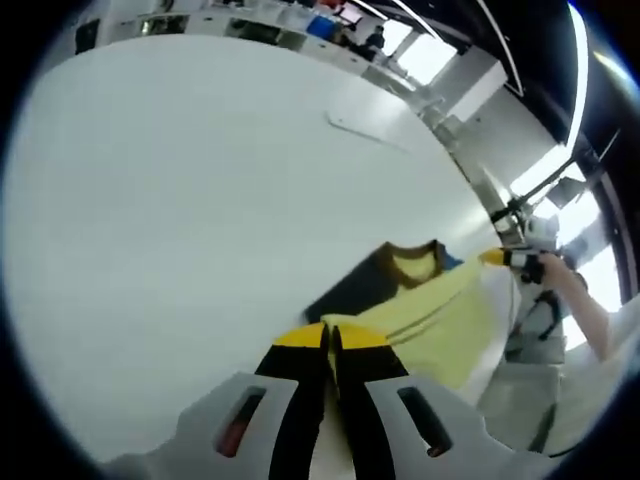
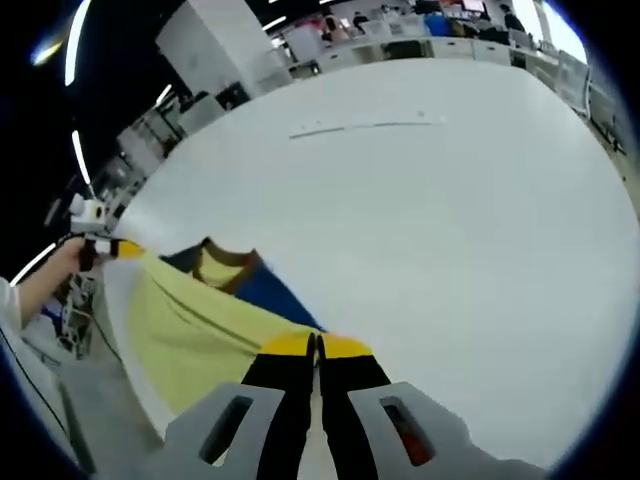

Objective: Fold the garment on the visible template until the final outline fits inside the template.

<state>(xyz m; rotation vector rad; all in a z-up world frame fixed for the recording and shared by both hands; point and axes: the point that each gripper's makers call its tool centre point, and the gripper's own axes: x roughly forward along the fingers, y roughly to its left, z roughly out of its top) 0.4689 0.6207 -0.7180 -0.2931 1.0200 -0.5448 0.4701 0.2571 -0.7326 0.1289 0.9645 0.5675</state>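
Note:
A yellow garment (image 1: 440, 320) with navy sleeves and a brown collar (image 1: 415, 262) hangs stretched over the white table (image 1: 200, 200). My left gripper (image 1: 330, 338) is shut on one yellow edge at the bottom of the left gripper view. The right gripper (image 1: 508, 258), held by a hand, pinches the far corner there. In the right gripper view, my right gripper (image 2: 317, 346) is shut on the garment (image 2: 190, 330), and the left gripper (image 2: 112, 247) holds the opposite corner at the left. The collar (image 2: 222, 265) and a navy sleeve (image 2: 272, 292) rest on the table (image 2: 430, 230).
A thin pale line (image 1: 365, 130) (image 2: 365, 127) marks the table far beyond the garment. The table's edge runs close behind the garment's near side. Desks and shelves (image 1: 300, 20) and a white pillar (image 2: 215, 45) stand in the background.

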